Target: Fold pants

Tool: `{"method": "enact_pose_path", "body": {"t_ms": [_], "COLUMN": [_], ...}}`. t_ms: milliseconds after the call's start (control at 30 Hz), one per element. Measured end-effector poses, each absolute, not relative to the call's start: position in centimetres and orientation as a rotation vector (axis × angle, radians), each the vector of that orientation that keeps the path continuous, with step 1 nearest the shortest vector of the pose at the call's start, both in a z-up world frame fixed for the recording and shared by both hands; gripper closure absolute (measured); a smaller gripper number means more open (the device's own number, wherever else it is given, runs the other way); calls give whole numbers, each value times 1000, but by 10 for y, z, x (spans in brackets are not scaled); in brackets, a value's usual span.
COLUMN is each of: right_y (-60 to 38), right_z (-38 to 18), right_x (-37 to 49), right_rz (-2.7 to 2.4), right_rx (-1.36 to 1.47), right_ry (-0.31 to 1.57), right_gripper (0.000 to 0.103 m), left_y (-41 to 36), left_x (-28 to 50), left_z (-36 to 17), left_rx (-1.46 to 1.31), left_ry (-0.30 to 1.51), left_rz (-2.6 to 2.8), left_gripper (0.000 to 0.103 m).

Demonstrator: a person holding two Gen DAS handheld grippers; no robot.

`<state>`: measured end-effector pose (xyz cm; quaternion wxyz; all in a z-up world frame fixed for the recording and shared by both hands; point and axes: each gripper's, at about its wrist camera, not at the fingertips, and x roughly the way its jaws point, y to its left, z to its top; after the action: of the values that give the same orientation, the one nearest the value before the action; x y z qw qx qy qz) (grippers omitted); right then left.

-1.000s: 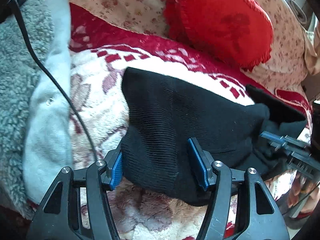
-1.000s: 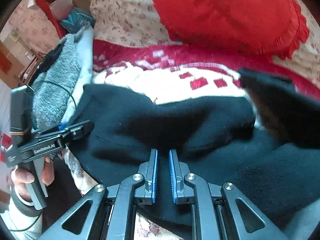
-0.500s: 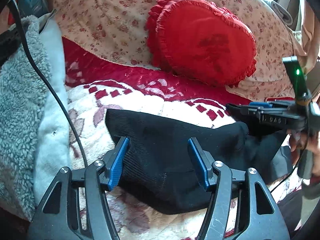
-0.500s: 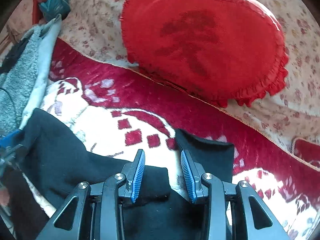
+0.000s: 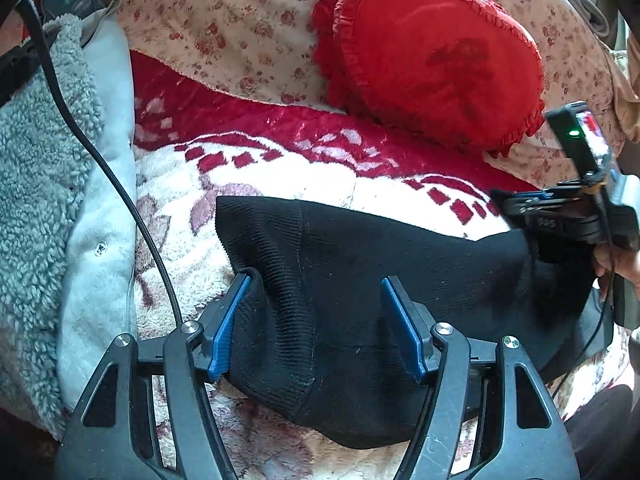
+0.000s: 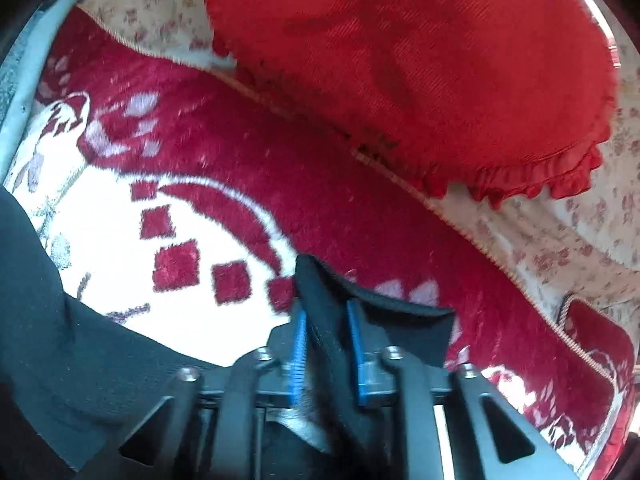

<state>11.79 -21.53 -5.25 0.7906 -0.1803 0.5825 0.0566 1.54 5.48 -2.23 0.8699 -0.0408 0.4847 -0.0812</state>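
Left tongs: black frame arms with triangular cutouts, silver screws, blue ribbed pads, black cable.

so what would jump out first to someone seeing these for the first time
Probably the red heart pillow, propped at the back against the floral cover. Next, the black pants sprawled across the red and white blanket in front of it. The left tongs stand open around one end of the pants, while the right tongs pinch a black edge at the far end.
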Motion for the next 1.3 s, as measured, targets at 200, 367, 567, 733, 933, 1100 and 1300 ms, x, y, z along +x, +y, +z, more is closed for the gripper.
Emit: {"method": "enact_pose_path", "body": {"t_ms": [200,367,567,733,933,1100,1300], "right_y": [-239,-292,-370,-414,-387,-346,-258], "right_z": [-10,33,56,36,35,31,5], "right_x": [91,46,-26,-62,-30,24,99], "right_rz": [111,84,-6,-21,108,147,219], "right_rx": [-272,-38,156,276,357,245,-172], "right_ry": [1114,1011,955,1000,987,1049,1307], "right_gripper": [96,97,98,98,59,54,54], "left_y": [55,55,58,52,48,38,27], "left_x": [12,7,2,-3,-17,-19,-8], "left_z": [-19,-17,-12,-4,19,26,12], "left_rx": [-81,-78,-98,-92,-127,-103,-98], "left_ry": [1015,1017,1019,1008,959,943,973], "left_rz": [-174,-173,-169,-182,-230,-243,-262], "left_gripper": [38,38,38,38,38,38,35]}}
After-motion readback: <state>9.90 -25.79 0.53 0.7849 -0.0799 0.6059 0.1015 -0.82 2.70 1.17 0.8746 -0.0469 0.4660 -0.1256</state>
